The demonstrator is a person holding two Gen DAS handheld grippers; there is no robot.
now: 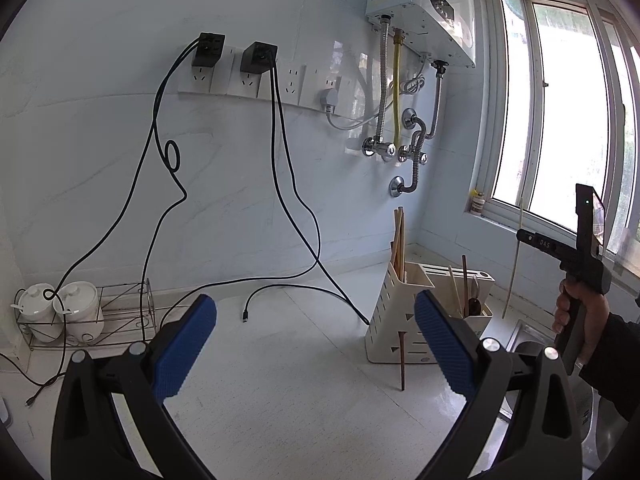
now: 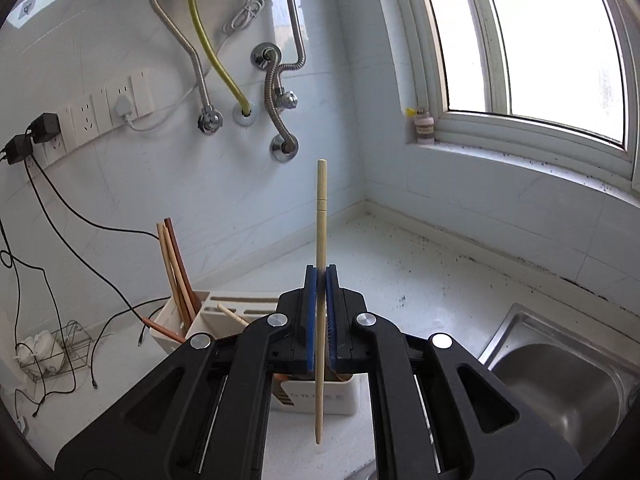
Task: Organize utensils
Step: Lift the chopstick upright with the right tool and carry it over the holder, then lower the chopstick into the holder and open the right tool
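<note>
One pale wooden chopstick stands clamped upright in the right tool; next, lower it into the cream slotted plastic utensil holder at ten o'clock, while the left tool gapes empty.

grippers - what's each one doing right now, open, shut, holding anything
left gripper: open, nothing between its pads.
right gripper: shut on a light wooden chopstick, held upright.
</note>
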